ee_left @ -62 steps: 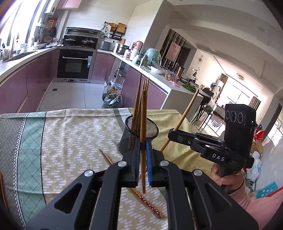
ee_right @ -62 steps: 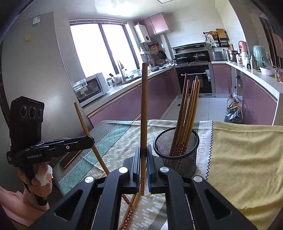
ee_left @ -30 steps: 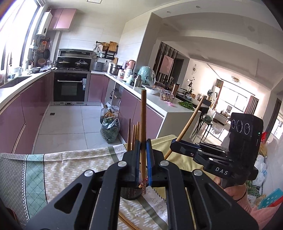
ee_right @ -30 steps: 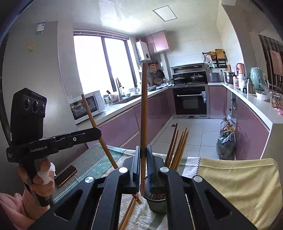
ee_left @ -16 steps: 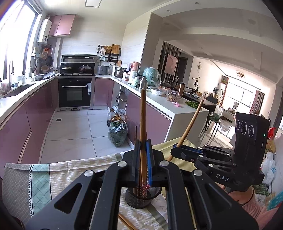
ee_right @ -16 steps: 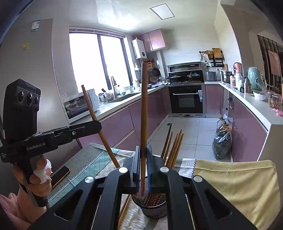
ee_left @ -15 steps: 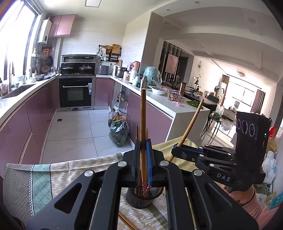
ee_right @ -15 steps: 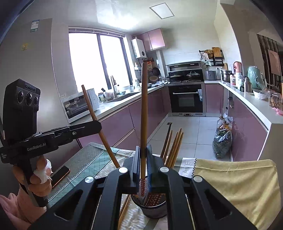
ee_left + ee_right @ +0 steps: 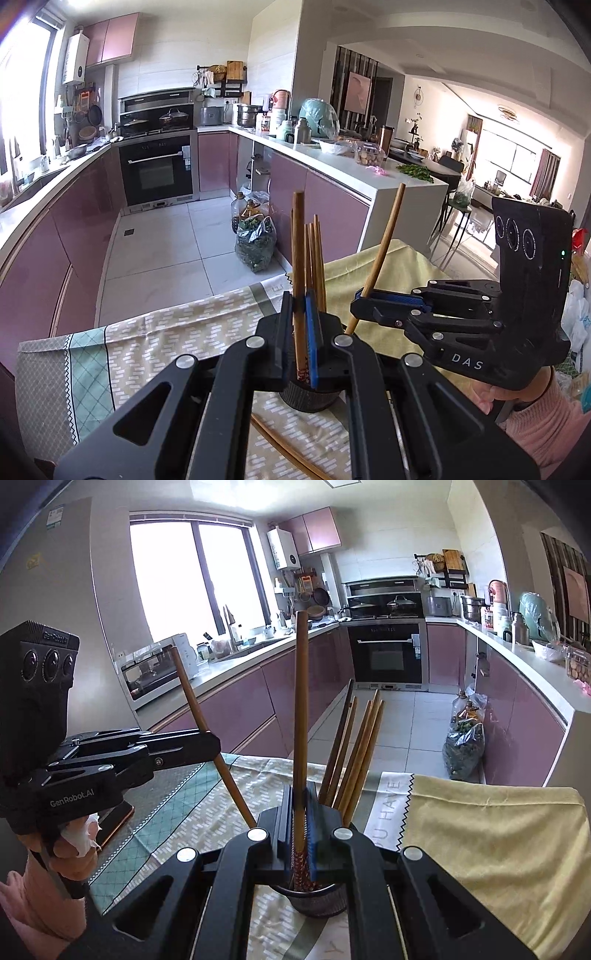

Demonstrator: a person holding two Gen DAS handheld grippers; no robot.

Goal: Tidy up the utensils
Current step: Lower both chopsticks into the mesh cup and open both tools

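My left gripper (image 9: pixel 300 332) was clamped shut on one wooden chopstick (image 9: pixel 297 266), held nearly upright. My right gripper (image 9: pixel 300 823) pinched a second chopstick (image 9: pixel 301 716) the same way, patterned tip pointing down. Each gripper also showed in the other's view, its stick leaning at a slant.

Over the past second both grippers had sunk towards the black mesh holder (image 9: pixel 317 899). A moment earlier the patterned tips hung above its rim; now, in the right wrist view, the tip of the right stick appeared to sit just inside the rim. The left stick's tip hung right over the opening; I could not tell if it had entered. I judged both sticks nearly ready to be let go.

Counted: two grippers, two held chopsticks, one holder. About five chopsticks (image 9: pixel 360 753) already stood in the holder, leaning together. At least one loose chopstick (image 9: pixel 284 448) lay on the patterned cloth (image 9: pixel 155 343) covering the counter, close beside the holder; more could be hidden below my grippers.
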